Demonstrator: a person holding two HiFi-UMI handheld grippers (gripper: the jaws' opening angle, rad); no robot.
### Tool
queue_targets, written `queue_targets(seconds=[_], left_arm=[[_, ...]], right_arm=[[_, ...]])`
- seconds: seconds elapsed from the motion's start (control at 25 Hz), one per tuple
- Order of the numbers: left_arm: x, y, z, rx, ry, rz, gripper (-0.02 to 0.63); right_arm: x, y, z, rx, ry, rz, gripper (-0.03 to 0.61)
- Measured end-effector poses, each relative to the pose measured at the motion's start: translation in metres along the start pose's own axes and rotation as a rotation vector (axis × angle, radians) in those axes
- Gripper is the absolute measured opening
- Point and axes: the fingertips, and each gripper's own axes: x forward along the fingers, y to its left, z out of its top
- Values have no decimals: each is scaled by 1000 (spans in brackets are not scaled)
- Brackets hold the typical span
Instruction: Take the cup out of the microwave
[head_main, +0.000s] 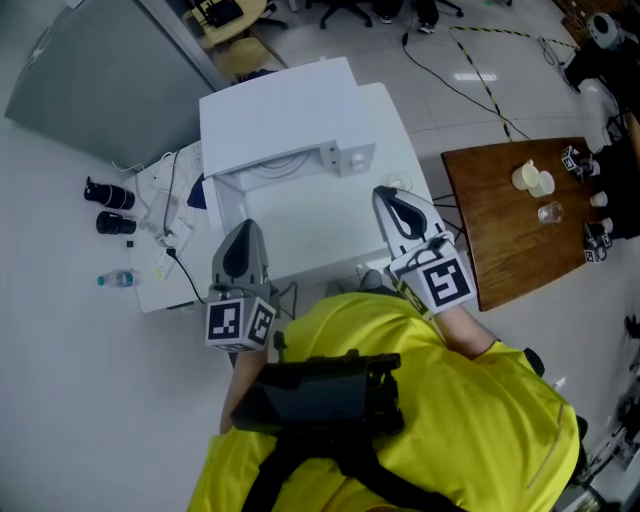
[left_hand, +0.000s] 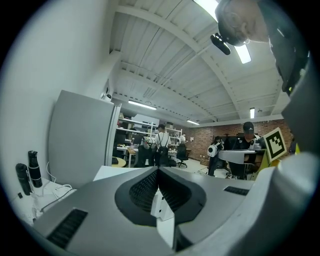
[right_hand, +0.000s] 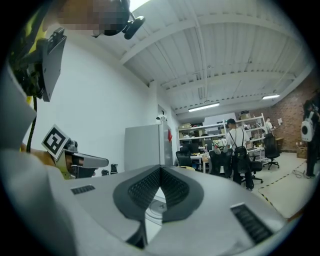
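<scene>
Microwave (head_main: 280, 120), one; left hand-held gripper (head_main: 244, 226) and right hand-held gripper (head_main: 384, 194) both closed, empty.

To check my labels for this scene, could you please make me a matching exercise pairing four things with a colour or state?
Things:
1. microwave
2. side table
3. shirt
4. right gripper

Colour or state:
A. yellow
B. shut, with nothing held
C. white
D. brown wood

Pairs: 1-C, 2-D, 3-A, 4-B
</scene>
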Motion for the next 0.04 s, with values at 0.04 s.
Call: queue_targets(seconds=[0.04], left_arm=[[0, 0, -1, 2, 4, -1, 3]], right_arm=[[2, 1, -1, 3, 2, 0, 3]])
